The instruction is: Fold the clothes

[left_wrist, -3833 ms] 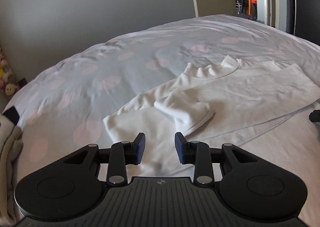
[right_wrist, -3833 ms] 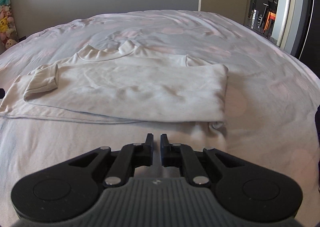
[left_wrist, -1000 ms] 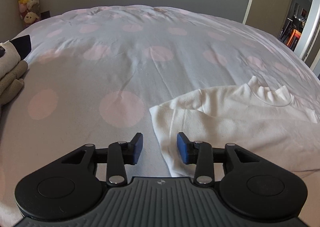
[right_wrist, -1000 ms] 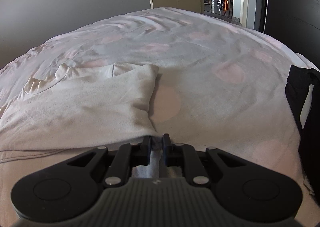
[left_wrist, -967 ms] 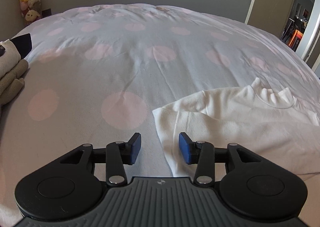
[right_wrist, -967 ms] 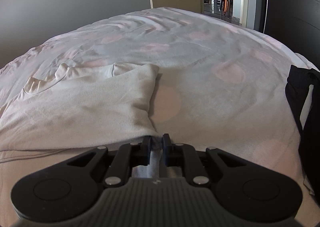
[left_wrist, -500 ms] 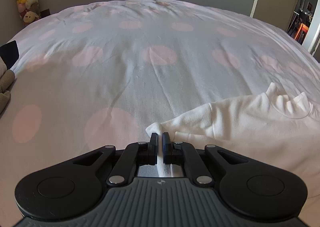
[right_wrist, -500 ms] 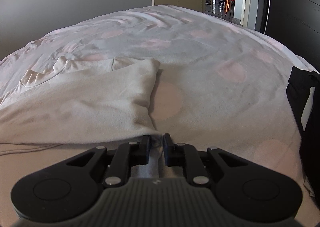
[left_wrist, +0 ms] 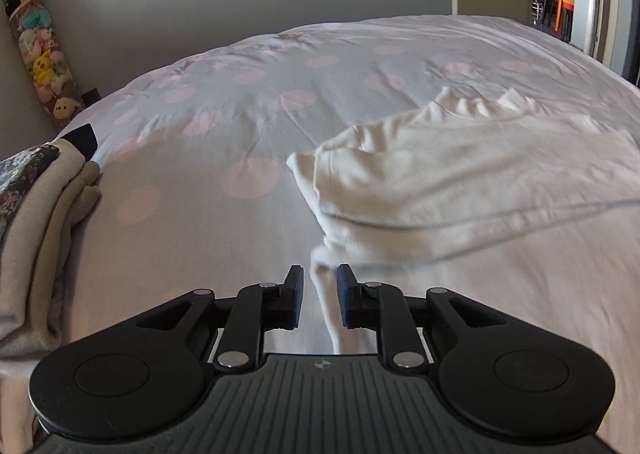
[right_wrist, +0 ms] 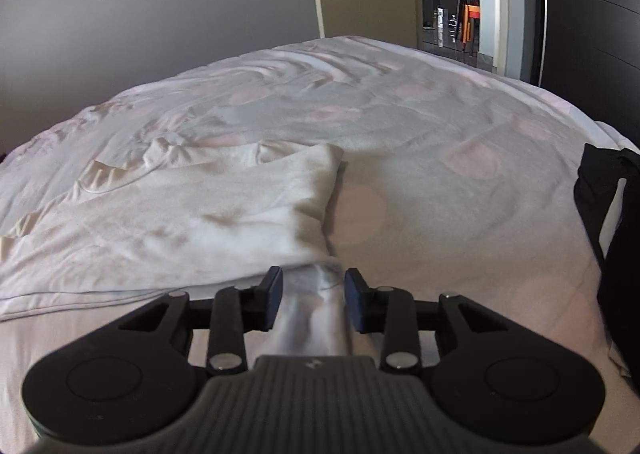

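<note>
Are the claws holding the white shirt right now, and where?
No. Both the left claw and the right claw are open, so nothing is held. The shirt has an edge lying loose between each claw's fingers.

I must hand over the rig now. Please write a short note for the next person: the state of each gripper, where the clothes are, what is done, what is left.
Left gripper: open, a strip of white cloth between its fingers, not clamped.
Right gripper: open, also with cloth between its fingers.
White shirt: flat on the dotted bed cover, sleeves folded in, collar at the far side.
Beige folded clothes lie at the left; a black garment at the right edge.
Done: side folds.
Left, probably: grip the near hem, fold it toward the collar, then stack.
</note>
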A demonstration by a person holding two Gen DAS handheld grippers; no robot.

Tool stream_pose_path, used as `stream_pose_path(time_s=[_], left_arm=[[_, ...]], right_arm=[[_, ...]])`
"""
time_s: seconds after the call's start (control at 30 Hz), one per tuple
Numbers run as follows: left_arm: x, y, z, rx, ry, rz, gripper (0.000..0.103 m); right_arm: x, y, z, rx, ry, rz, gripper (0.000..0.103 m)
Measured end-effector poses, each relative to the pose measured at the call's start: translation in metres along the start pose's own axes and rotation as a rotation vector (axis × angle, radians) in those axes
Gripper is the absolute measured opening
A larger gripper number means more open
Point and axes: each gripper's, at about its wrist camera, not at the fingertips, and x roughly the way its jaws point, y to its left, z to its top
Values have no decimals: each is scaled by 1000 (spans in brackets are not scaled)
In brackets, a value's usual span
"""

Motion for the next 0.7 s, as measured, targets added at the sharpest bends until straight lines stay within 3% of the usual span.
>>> stream_pose_path(time_s=[0.2,0.4,0.5,0.7], left_arm=[[-59,-29,-43,107,67,-33,20],[-98,-57,-73,269,161,-124,36],[-113,-71,-92,385,158,-150,38],[-140,-97,-130,640,165,-196,43]], right_arm=[[-30,28,-8,-43,37,98,45],[-84,50,-32,-33,214,239,52],[-117,60,-53,-91,276,268,55],[-175,59,-84,-77,296,338,66]])
